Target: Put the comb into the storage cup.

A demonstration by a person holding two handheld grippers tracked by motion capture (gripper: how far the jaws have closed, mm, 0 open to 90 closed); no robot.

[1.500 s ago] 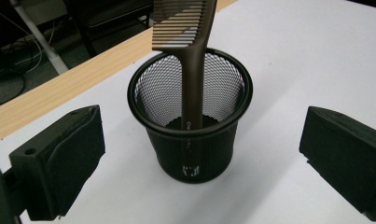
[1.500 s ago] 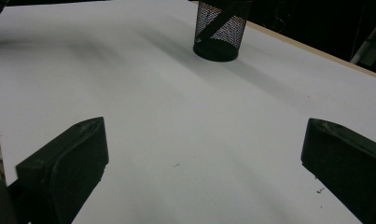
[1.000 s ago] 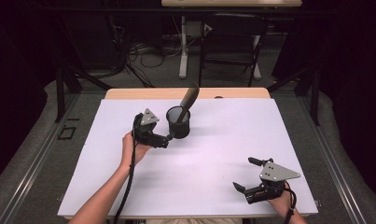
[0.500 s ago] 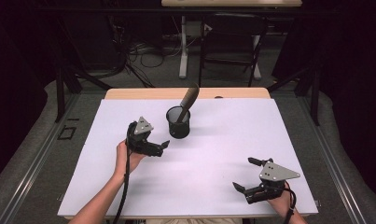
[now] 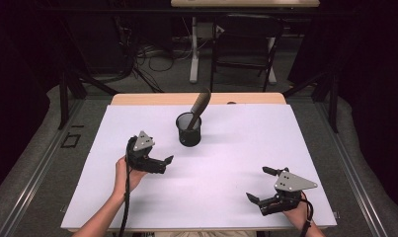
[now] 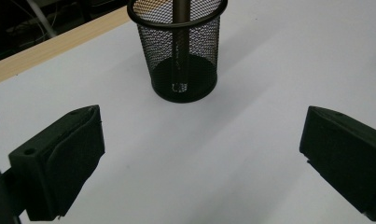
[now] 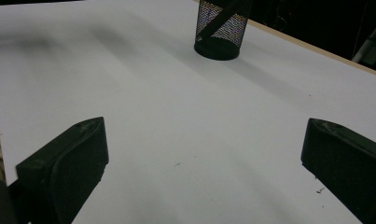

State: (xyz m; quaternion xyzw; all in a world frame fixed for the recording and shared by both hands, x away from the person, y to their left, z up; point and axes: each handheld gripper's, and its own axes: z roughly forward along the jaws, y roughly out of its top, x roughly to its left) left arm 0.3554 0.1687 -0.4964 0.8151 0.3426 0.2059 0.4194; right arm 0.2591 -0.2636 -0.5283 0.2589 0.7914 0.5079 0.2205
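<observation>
— Now, left gripper [image 5: 163, 163]?
— Jaws spread wide, empty, low over the white table [image 5: 226, 163], just short of the black mesh pen cup [image 5: 189, 129].
— And inside the cup?
— Holds a dark brown utensil [image 5: 200, 105], leaning right, handle end above the rim.
— Right gripper [image 5: 260, 185]?
— Wide apart too, gripping nothing, near the front right edge, well apart from the cup.

Cup [image 6: 183, 51] rim (top edge) cut off
</observation>
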